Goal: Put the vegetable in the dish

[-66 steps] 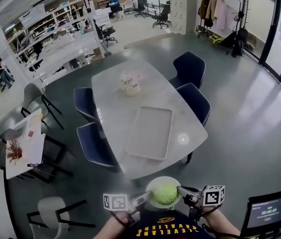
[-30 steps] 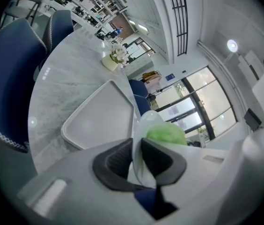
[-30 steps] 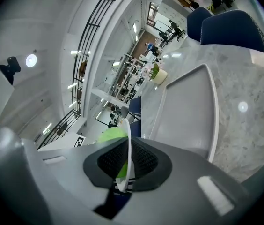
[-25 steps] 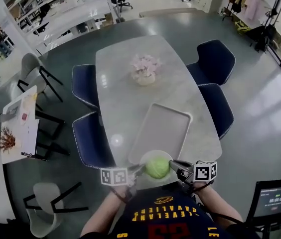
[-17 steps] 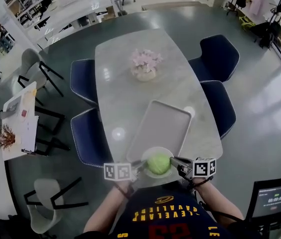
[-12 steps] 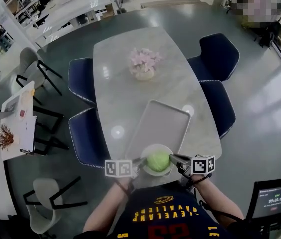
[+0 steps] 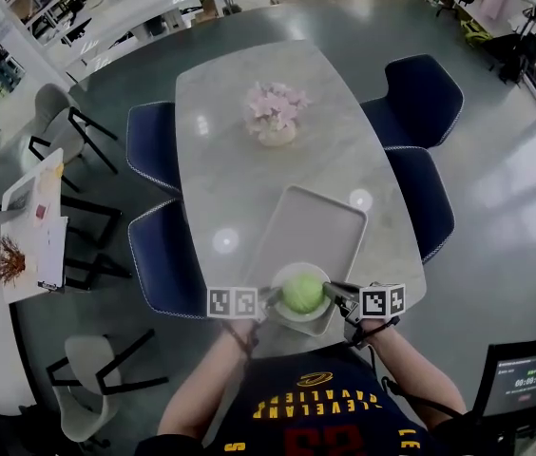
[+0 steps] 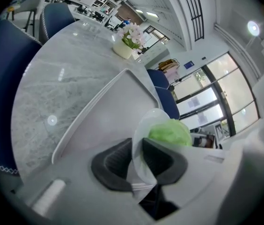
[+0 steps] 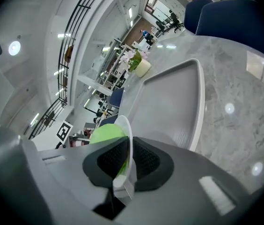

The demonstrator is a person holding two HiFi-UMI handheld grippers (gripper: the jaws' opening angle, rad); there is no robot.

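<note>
A long grey bench [image 7: 230, 160] with a marbled top and rounded corners runs away from the camera, its polished surface catching round spots of ceiling light. Two things lie directly on it. A pale rectangular tray [image 7: 311, 231] with a raised rim and rounded corners sits flat on the near half, turned at a slant to the bench's edges and lying toward the right side. Well apart from it, on the far half, a small pale pot of pink flowers [image 7: 275, 114] stands upright near the midline.

Left claw [image 7: 267, 302] and right claw [image 7: 334, 296] flank the dish [image 7: 291, 270] — vegetable [image 7: 302, 294] inside — over the tray [image 7: 311, 228].
</note>
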